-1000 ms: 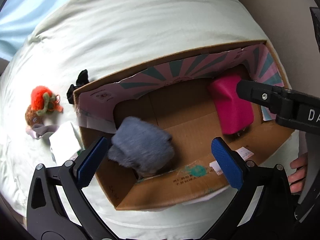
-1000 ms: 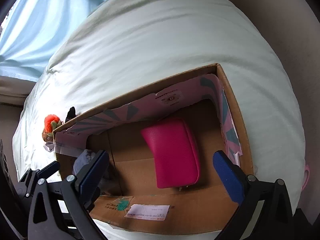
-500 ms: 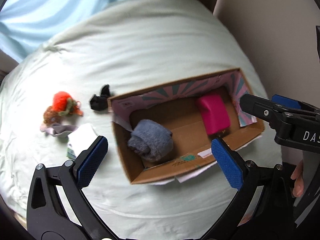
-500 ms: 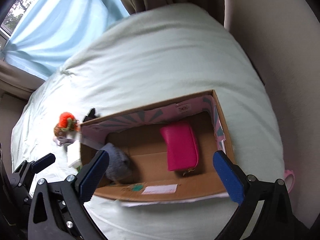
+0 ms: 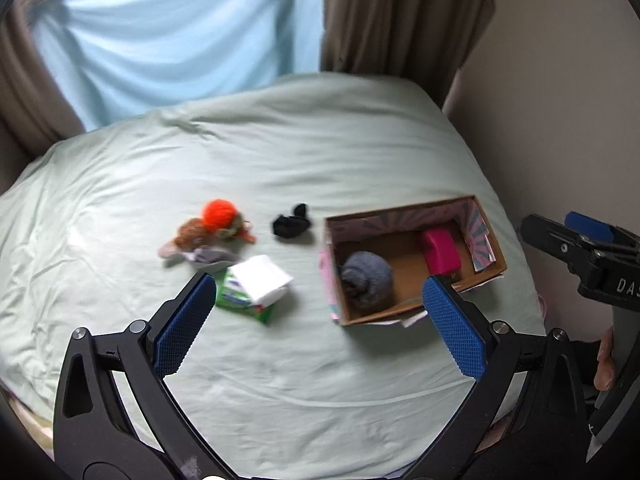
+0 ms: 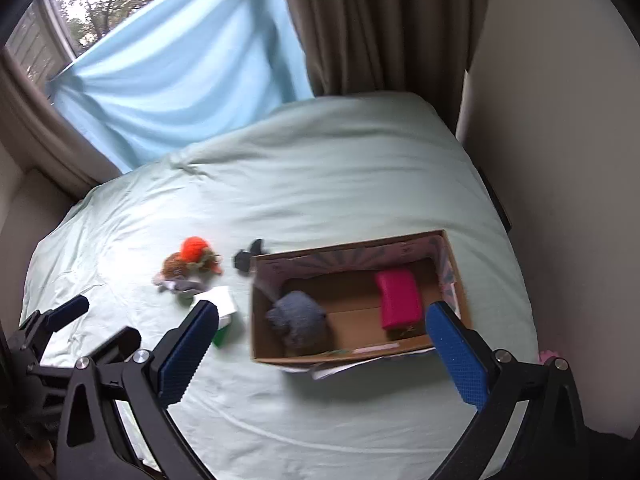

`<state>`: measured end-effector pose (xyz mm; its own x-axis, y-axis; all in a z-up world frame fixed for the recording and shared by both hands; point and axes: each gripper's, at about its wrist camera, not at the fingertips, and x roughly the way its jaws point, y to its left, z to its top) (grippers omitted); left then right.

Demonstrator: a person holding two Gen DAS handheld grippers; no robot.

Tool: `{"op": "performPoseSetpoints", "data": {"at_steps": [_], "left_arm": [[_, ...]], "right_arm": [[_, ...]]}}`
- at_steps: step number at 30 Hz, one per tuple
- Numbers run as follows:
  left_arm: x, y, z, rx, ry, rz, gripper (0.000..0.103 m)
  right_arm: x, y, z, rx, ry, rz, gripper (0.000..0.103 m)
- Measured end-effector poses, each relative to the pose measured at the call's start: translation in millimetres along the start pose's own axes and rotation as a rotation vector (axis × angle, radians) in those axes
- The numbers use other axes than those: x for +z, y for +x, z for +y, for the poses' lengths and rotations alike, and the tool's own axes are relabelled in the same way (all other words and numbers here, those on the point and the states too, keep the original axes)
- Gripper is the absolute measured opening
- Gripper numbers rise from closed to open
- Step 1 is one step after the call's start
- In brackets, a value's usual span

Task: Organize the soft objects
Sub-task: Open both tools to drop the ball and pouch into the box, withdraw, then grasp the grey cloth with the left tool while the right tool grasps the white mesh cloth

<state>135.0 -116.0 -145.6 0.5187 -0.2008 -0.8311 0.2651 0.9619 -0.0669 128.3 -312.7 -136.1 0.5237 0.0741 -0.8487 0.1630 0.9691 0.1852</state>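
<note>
A cardboard box (image 5: pixel 416 304) on a bed holds 2 soft items. Left of it lie a black cloth (image 5: pixel 291 224), orange plush toy (image 5: pixel 214 226) and tissue pack (image 5: pixel 254 286), nearest the left gripper (image 5: pixel 320 332). Both it and the right gripper (image 6: pixel 322 346) are spread, empty.

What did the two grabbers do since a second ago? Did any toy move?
Both tools pulled up and back from the cardboard box; the left tool and right tool are open and empty. Nothing was grabbed or dropped. The grey fuzzy bundle and pink pouch stayed in the box; the orange toy, black item and tissue pack stayed on the bed.
</note>
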Motion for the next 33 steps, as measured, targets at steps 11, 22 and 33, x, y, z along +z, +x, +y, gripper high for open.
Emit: {"op": "performPoseSetpoints", "data": {"at_steps": [11,22,33], "left_arm": [[-29.5,-88.2,124.5,0.045,-0.068,-0.150,0.103],[-37.4,-78.2,215.0,0.022,-0.113,-0.130,0.103],[-30.7,31.3,267.5,-0.067,-0.153,0.040,0.103]], "right_arm": [[-36.5,-54.5,114.9,-0.004,-0.065,-0.150,0.103],[-52.2,-32.7,190.3,0.006,-0.076,-0.182,0.103],[-60.1,58.1,223.5,0.007,-0.046,-0.080,0.103]]}}
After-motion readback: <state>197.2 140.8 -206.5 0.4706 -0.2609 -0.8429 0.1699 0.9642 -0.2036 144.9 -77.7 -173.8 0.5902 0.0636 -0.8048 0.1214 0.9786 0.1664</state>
